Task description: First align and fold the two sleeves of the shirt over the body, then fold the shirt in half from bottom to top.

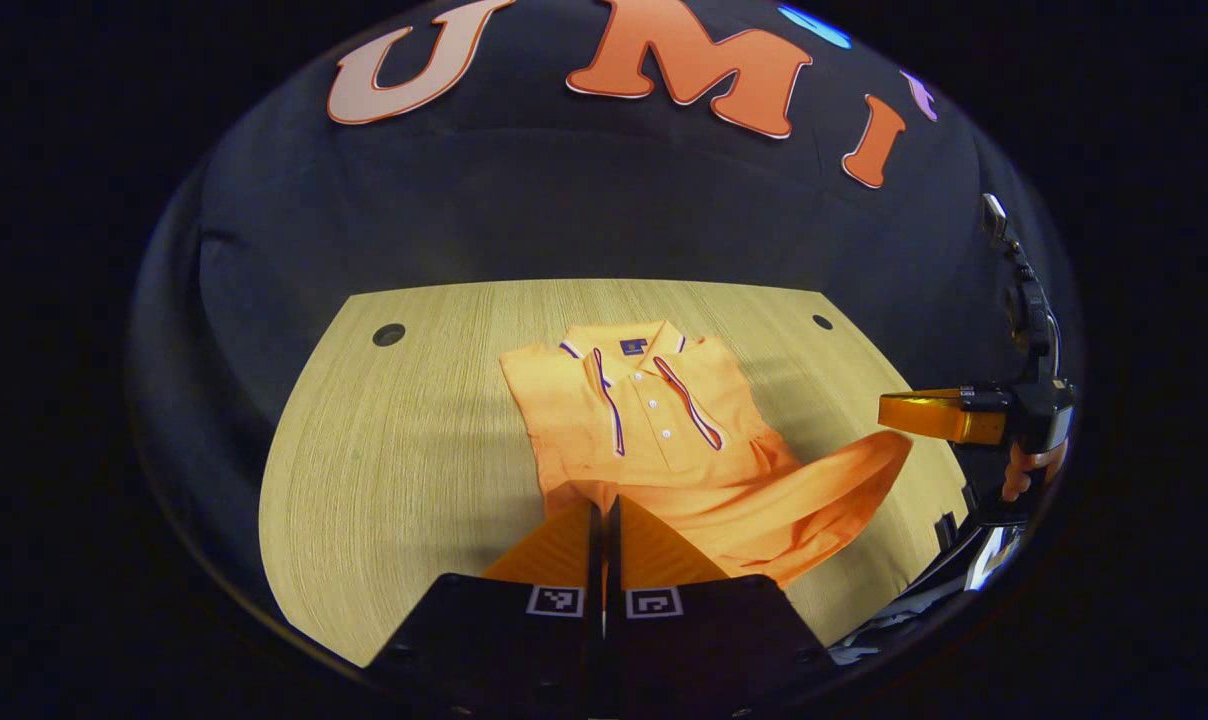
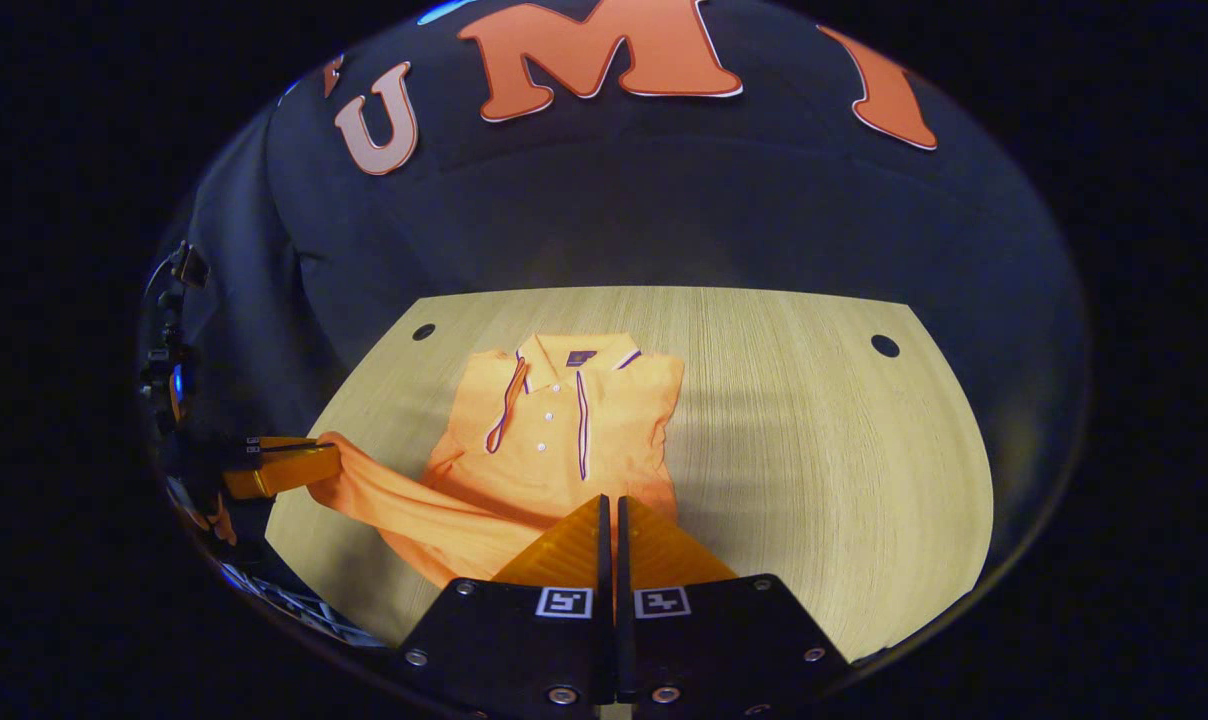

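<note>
Shirt (image 1: 654, 420): one piece, lying on the one table (image 1: 404, 450), collar toward the far edge, both sleeves folded over the body. Two round holes (image 1: 389, 334) are in the table, near its far corners. Two grippers are here. The left gripper (image 1: 604, 520) has its fingers together on the near hem of the shirt. The right gripper (image 2: 611, 520) also has its fingers together on the near hem. The left gripper view shows the right gripper at the shirt's lifted corner; the right gripper view shows the left one likewise.
</note>
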Demonstrator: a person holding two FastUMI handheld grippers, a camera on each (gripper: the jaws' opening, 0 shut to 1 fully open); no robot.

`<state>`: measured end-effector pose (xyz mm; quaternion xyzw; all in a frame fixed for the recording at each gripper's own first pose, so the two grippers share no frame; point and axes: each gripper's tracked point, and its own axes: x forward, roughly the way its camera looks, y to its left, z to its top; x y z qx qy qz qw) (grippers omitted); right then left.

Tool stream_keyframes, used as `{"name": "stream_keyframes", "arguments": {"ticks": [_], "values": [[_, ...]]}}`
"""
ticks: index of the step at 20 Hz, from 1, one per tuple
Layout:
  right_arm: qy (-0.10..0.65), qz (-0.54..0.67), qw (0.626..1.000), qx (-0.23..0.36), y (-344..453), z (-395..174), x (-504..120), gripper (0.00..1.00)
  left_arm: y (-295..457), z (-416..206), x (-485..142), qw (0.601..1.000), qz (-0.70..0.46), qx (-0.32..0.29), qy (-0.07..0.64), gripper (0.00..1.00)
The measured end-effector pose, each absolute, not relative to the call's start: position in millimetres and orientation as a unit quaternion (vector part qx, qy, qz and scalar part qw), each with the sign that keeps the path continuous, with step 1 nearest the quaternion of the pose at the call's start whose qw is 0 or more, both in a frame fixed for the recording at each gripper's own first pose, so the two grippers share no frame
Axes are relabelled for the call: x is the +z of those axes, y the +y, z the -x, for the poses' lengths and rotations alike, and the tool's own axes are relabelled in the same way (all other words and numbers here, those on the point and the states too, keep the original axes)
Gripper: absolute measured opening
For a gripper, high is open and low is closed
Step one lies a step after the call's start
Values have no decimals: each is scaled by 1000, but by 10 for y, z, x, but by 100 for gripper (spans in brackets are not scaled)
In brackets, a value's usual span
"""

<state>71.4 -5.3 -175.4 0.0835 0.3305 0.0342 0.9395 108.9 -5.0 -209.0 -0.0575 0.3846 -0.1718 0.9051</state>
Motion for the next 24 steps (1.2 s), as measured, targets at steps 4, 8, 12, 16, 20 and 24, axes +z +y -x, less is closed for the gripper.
{"name": "stream_keyframes", "arguments": {"ticks": [4, 8, 12, 16, 20, 24], "values": [[343, -81, 936, 23, -66, -948, -1854, 1, -74, -1410, -2151, 901, 62, -179, 389, 1], [398, -51, 915, 38, 10, -698, -2372, 1, -129, -1441, -2239, 894, 69, -192, 399, 1], [436, 16, 898, 58, 27, -548, -2857, 30, -104, -1502, -2328, 891, 66, -191, 406, 1], [450, 8, 891, 58, 46, -630, -3027, 54, -111, -1535, -2375, 888, 62, -192, 412, 1], [439, -25, 897, 56, 78, -906, -3111, 55, -68, -1569, -2438, 887, 57, -188, 419, 1], [464, -27, 884, 57, 137, -852, -3298, 34, -33, -1566, -2484, 884, 56, -184, 426, 1]]}}
